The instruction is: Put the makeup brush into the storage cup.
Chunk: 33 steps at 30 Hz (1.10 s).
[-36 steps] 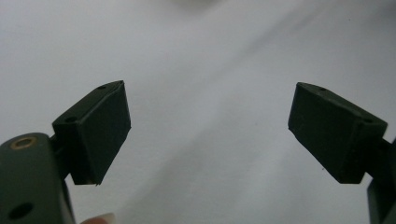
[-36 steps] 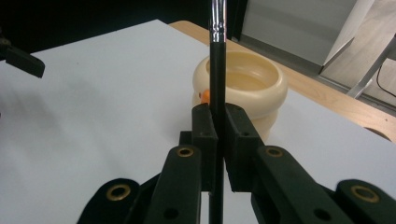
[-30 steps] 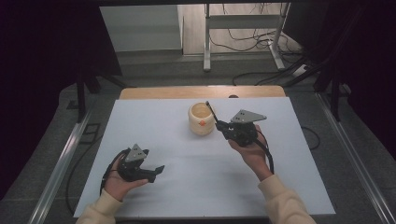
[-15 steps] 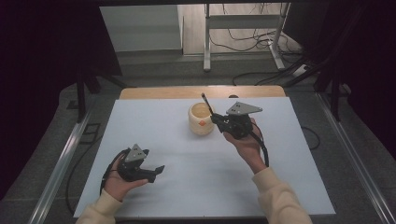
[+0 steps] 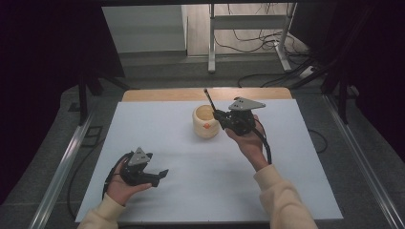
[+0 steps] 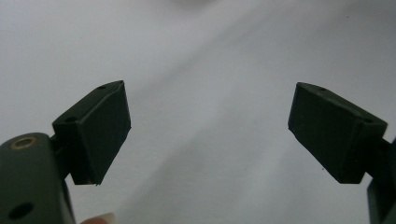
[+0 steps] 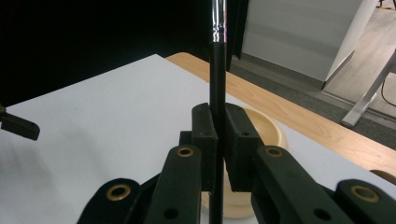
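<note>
A thin black brush (image 5: 208, 98) with a silver ferrule (image 7: 217, 18) stands nearly upright, clamped between the pads of my right gripper (image 5: 218, 115). That gripper (image 7: 218, 122) is shut on the brush handle (image 7: 217, 74) and hovers just right of a cream round pot (image 5: 206, 122), which stands on the white table top (image 5: 157, 129). The pot (image 7: 266, 128) lies right behind the jaws. My left gripper (image 5: 159, 174) rests low near the front left of the table, open, its pads (image 6: 100, 128) wide apart with only bare white surface between them.
A wooden table edge (image 5: 157, 94) runs along the back of the white top. Beyond it are a grey floor, a metal stand (image 5: 248, 24) and loose cables (image 5: 267, 45). Metal rails (image 5: 67, 162) flank the table on both sides.
My right gripper has lifted slightly and shifted away from me with the brush, whose tip now stands higher above the pot. The left gripper has stayed where it was.
</note>
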Each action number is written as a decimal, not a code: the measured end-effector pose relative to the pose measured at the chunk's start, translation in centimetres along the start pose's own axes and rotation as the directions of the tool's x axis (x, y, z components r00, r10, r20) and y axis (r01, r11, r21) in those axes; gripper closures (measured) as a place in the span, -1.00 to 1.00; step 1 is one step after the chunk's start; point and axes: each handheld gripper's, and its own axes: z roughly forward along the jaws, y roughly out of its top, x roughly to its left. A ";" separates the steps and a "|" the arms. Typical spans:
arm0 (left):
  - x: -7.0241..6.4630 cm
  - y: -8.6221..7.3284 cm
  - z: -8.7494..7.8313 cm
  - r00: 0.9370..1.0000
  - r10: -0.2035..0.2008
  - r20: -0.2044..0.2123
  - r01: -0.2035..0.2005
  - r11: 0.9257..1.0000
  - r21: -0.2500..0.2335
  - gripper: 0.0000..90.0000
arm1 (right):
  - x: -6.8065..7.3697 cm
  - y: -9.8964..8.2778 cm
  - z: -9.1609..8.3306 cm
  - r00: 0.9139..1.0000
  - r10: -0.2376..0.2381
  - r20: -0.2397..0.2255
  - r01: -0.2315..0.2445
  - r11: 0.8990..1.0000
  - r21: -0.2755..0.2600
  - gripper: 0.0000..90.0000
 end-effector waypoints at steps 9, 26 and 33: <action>0.1 -0.1 0.0 1.000 0.001 0.001 -0.001 1.000 0.003 -0.69 | -0.4 0.2 1.4 1.000 0.019 0.006 -0.019 1.000 -0.003 0.85; 0.1 0.0 -0.2 1.000 0.002 -0.004 -0.002 1.000 -0.004 -0.69 | -1.0 1.2 2.9 0.999 0.048 0.005 -0.048 0.999 -0.019 0.85; 0.0 0.1 -0.2 1.000 0.004 -0.004 -0.004 1.000 -0.014 -0.69 | -1.0 1.7 3.8 0.999 0.051 0.007 -0.051 0.999 -0.018 0.85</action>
